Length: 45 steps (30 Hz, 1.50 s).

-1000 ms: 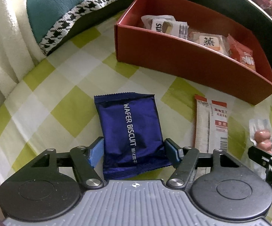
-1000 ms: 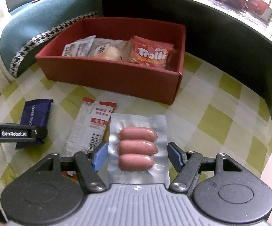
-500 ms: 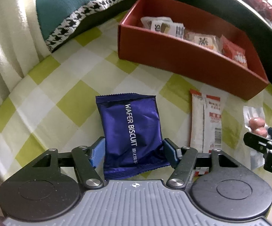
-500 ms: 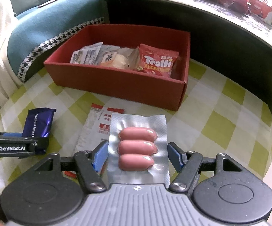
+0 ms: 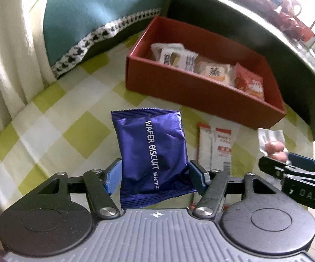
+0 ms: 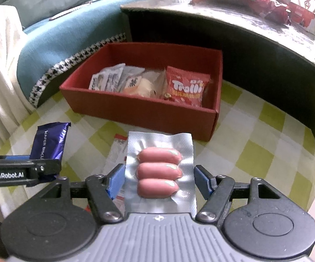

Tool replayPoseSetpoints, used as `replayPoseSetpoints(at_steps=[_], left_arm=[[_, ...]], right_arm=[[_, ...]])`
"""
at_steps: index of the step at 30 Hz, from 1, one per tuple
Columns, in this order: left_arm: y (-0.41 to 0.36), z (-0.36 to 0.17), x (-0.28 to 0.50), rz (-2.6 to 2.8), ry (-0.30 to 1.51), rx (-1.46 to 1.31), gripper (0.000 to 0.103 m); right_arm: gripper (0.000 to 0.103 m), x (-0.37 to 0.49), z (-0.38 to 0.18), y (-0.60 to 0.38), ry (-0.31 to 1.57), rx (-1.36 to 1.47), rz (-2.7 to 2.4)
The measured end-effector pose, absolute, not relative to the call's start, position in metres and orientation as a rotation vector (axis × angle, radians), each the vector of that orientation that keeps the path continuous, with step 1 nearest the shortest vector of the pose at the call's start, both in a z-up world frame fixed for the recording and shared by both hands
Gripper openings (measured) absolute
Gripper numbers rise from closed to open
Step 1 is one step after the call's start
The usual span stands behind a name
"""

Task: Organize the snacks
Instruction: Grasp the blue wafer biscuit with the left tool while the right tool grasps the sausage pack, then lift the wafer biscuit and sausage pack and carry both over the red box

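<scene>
A purple wafer biscuit packet point(image 5: 153, 152) is held upright-on between the blue pads of my left gripper point(image 5: 155, 172), which is shut on its lower sides and carries it above the checked cloth. My right gripper point(image 6: 158, 174) is shut on a silver pack of three sausages point(image 6: 159, 168), also held off the table. Each wrist view shows the other gripper from the side: the sausage pack point(image 5: 274, 147) at the right edge, the wafer packet point(image 6: 49, 139) at the left. Ahead stands the red box point(image 6: 135, 109), open on top, with several snack packets inside.
A red-and-white stick sachet point(image 5: 218, 146) lies flat on the green-and-white checked tablecloth point(image 5: 48, 135) between the two grippers. Behind the box rises a dark curved counter point(image 6: 266, 50). A teal cushion point(image 5: 92, 17) with houndstooth trim sits at the back left.
The left gripper has risen with the wafer packet, lifting it off the cloth, and the box interior shows more. The right gripper has tilted slightly, still holding the sausage pack.
</scene>
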<state>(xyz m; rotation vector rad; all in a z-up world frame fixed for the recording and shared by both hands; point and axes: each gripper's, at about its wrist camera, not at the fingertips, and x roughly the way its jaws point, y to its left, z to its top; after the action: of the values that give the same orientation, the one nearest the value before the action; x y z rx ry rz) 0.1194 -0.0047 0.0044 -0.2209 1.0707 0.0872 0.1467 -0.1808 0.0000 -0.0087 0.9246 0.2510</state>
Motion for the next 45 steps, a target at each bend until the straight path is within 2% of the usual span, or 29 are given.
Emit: replayPoseSetpoints(at_steps=[23,45], left_arm=[[-0.033,0.043,0.17,0.029,0.911,-0.12,0.071],[-0.05,0.036,0.245,0.036,0.891,-0.062,0.071]], right_arm=[[0.07,0.191,0.034,-0.2,0.828,0.113,0.21],[0.07,0.251,0.033,-0.212,0.804,0.152,0.147]])
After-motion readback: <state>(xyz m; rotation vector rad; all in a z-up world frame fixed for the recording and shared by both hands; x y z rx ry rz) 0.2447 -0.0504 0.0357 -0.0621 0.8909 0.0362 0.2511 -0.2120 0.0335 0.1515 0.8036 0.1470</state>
